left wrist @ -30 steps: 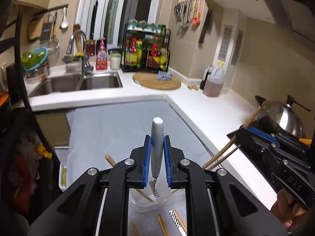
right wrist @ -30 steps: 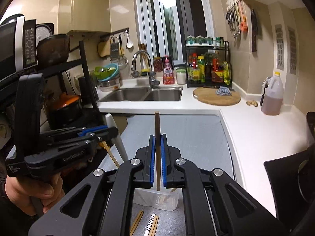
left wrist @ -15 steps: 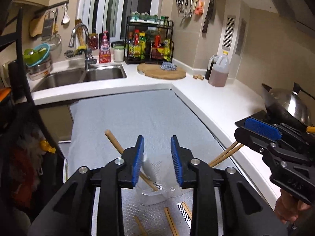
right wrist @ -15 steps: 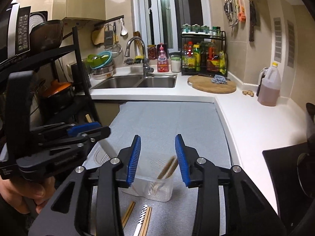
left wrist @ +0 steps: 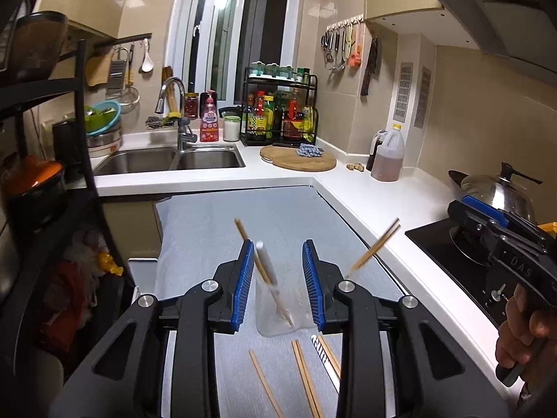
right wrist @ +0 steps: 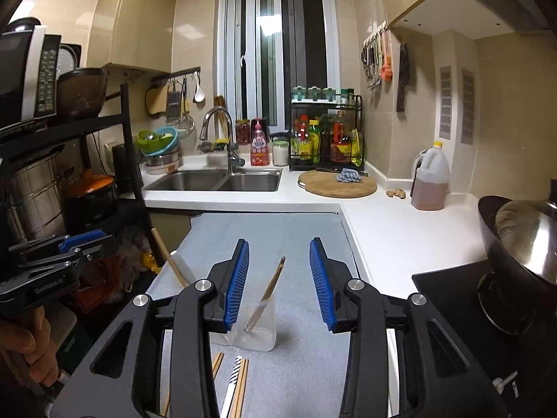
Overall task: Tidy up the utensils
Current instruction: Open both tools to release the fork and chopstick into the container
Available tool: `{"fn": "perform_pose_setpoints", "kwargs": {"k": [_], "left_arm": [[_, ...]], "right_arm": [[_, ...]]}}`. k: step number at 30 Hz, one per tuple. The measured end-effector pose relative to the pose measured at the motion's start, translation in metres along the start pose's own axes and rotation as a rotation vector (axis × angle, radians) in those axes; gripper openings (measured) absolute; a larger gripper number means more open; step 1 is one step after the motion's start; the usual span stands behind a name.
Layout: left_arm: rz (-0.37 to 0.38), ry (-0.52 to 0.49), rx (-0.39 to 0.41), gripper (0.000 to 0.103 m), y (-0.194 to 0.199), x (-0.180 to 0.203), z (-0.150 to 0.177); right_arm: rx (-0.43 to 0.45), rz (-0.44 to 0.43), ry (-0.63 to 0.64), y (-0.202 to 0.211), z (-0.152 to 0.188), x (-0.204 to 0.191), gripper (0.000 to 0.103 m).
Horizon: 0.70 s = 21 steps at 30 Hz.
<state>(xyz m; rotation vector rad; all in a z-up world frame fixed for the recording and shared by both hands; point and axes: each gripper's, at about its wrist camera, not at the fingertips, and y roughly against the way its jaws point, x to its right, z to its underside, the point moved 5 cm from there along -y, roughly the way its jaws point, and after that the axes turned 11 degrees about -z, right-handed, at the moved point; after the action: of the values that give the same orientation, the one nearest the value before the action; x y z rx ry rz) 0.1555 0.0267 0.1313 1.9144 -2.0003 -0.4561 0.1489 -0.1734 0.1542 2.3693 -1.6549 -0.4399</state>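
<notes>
Beige-tiled kitchen, dark window (right wrist: 282, 52) above steel sink (right wrist: 216, 180).

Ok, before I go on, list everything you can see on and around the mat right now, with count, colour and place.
clear cup: one, transparent, upright on the grey mat
white-handled fork: one, white, leaning in the cup
chopsticks in the cup: several, wooden; exact count unclear
loose chopsticks: about five, wooden, flat on the mat in front of the cup
striped utensil: one, black and white, among the loose chopsticks
cutting board: one, round, wooden, on the white counter
oil jug: one, clear with brown liquid, back corner
sink: double, steel, by the window
wok: one, steel, on the stove
left gripper: black with blue pads, open above the cup
right gripper: same, open above the cup
</notes>
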Motion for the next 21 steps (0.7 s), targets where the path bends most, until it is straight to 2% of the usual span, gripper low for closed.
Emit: {"fn": "perform_pose_setpoints", "kwargs": {"k": [3,9,13,18,21], "left_arm": [[-0.006,0.013,-0.001,0.029,0.017,-0.003,0.024],[-0.017,0.006,-0.042,0.029,0.034,0.002,0.082],[-0.024,0.018,-0.095,0.029,0.040,0.004,0.120],[-0.024,0.015,-0.122,0.029,0.047,0.008,0.155],[-0.024,0.018,-0.147,0.029,0.048,0.011,0.170]], "right_arm": [[0.016,-0.002,-0.026,0.023,0.021,-0.003,0.037],[-0.013,0.002,-0.053,0.049,0.077,-0.015,0.037],[-0.042,-0.004,-0.103,0.064,0.115,-0.020,0.037],[-0.116,-0.021,-0.093,0.068,0.160,-0.032,0.036],[-0.140,-0.031,-0.114,0.070,0.175,-0.033,0.030]]}}
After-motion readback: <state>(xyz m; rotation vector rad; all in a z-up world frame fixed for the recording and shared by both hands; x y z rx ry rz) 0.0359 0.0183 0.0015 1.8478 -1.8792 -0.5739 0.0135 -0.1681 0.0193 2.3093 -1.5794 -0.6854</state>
